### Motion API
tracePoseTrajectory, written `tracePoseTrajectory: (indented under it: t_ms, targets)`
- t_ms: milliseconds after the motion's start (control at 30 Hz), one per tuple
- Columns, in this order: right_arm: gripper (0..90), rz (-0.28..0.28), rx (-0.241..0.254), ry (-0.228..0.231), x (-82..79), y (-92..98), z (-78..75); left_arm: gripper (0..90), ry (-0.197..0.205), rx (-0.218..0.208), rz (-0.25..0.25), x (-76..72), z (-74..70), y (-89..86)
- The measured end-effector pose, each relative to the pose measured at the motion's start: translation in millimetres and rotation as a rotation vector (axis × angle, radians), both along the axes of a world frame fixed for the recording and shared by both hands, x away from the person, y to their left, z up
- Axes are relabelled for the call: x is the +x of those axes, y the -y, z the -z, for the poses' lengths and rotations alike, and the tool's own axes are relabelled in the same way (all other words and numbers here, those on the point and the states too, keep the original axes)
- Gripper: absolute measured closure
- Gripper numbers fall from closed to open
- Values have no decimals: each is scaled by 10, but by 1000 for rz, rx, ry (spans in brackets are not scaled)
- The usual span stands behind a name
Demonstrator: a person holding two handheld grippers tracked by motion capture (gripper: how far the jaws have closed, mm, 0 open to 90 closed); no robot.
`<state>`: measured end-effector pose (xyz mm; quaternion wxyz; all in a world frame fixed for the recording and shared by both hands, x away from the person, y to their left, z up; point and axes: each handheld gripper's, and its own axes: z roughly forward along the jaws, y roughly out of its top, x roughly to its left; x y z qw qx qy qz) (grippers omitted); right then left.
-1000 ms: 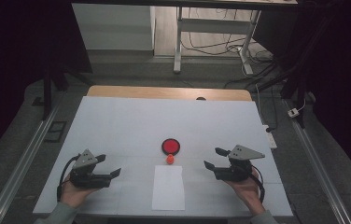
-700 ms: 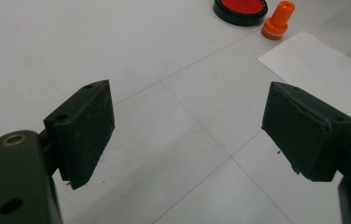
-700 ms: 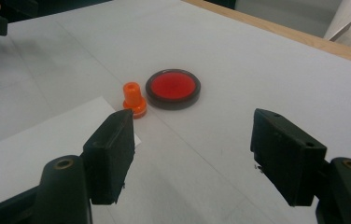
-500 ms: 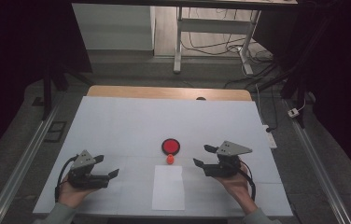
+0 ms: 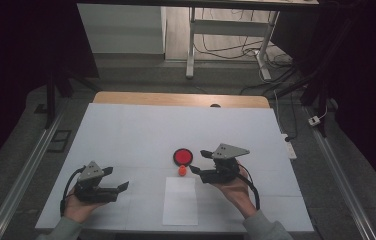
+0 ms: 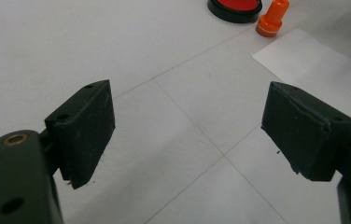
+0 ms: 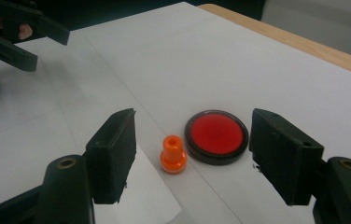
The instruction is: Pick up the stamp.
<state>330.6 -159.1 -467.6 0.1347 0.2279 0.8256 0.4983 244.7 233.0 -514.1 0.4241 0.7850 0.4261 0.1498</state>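
With jaws spread wide and empty, the right gripper frames the small orange plastic stamp at lower centre, seemingly lining up a grasp; the left gripper waits open, empty, lower left

my left gripper jaws wide apart, nothing between fingers, right gripper same, both hand-held low

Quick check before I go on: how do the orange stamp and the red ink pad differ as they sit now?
The orange stamp stands upright, a narrow knob on a wider foot; the red ink pad lies flat as a low disc. The pad is far wider than the stamp. The pad has a black rim around its red face; the stamp is orange all over. Both sit just off the white sheet, close together, with the open right gripper facing them.
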Motion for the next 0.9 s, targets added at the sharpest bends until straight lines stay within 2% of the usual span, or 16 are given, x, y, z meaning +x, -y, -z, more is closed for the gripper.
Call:
tracePoseTrajectory:
  t_ms: [133, 200, 333, 667, 900]
  targets:
    - [315, -19, 16, -17, 32, -90, 50, 173, -4, 5, -2, -2, 13, -1]
    - [314, -40, -5, -22, 31, -136, 84, 173, -6, 7, -2, -1, 16, -2]
    - [316, -64, -16, -27, 33, -171, 102, 173, -13, 20, -3, 8, 36, -2]
    - [324, -88, -37, -46, 51, -300, 183, 176, -20, 17, -3, 8, 53, -16]
    - [335, -81, -104, -60, 87, -439, 313, 176, -26, 23, 0, 21, 69, -10]
